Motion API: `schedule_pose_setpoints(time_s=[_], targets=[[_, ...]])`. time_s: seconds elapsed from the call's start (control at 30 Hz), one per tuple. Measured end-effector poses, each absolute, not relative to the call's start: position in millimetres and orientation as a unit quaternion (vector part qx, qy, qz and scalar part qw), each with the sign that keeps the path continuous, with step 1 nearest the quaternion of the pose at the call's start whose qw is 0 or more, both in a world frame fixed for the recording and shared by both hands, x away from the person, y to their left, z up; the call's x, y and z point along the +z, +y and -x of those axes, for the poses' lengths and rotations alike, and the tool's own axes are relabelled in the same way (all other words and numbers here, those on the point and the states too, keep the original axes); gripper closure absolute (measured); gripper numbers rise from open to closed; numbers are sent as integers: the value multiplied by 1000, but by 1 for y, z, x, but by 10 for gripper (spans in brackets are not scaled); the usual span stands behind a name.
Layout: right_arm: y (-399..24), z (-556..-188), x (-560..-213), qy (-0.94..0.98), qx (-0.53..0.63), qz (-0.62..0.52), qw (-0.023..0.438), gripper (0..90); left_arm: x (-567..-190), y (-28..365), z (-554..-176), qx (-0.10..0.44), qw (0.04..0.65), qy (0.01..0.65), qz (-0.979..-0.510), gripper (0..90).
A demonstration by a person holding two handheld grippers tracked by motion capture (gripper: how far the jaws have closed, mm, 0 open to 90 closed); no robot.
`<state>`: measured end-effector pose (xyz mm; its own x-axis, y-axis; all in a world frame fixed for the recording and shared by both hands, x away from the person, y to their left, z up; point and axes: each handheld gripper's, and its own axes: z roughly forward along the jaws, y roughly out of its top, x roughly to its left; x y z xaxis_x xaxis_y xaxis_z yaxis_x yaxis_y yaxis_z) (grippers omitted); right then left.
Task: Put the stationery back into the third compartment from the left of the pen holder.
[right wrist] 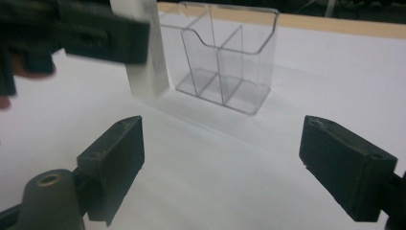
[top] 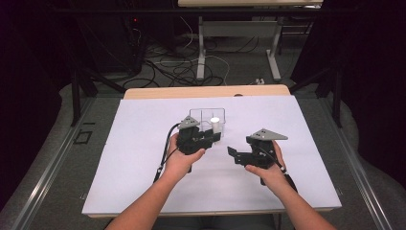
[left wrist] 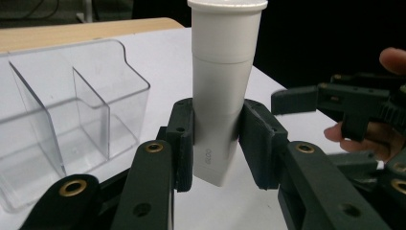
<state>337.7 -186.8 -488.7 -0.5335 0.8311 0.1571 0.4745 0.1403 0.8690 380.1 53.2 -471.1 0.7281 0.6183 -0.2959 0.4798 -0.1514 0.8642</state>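
A white plastic tube (left wrist: 222, 72) with a flat cap stands nearly upright, its base just above the white table cover. My left gripper (left wrist: 218, 139) is shut on the tube's lower half. In the high view the tube (top: 215, 122) sits in front of a clear plastic organiser (top: 203, 115), with the left gripper (top: 214, 137) below it. The organiser (left wrist: 72, 120) has several empty compartments and lies just left of the tube. My right gripper (right wrist: 220, 158) is open wide with nothing between its jaws, facing the organiser (right wrist: 225, 62) and the tube (right wrist: 146, 67). It hovers right of centre (top: 233, 154).
A white sheet (top: 143, 158) covers the table, with a wooden edge (top: 206, 91) at the far side. Beyond it stand the legs of another table (top: 201, 52) and loose cables on the floor (top: 177, 67). Dark frames flank both sides.
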Motion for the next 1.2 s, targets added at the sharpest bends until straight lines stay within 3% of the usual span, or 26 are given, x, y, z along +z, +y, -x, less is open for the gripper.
schedule_pose_setpoints(time_s=[0.13, 0.53, 0.67, 1.2], targets=[[-191, -338, -493, 740, 459, -452, 191, 141, -465, 51, -385, 83, 543, 358, -755, 673], [-202, -347, -503, 736, 421, -492, 196, 0, -450, 45, -402, 125, 549, 359, -744, 673], [-205, -350, -506, 731, 411, -503, 212, 0, -448, 41, -408, 143, 546, 362, -742, 673], [-212, -358, -518, 713, 410, -534, 195, 0, -456, 26, -430, 181, 534, 387, -730, 673]])
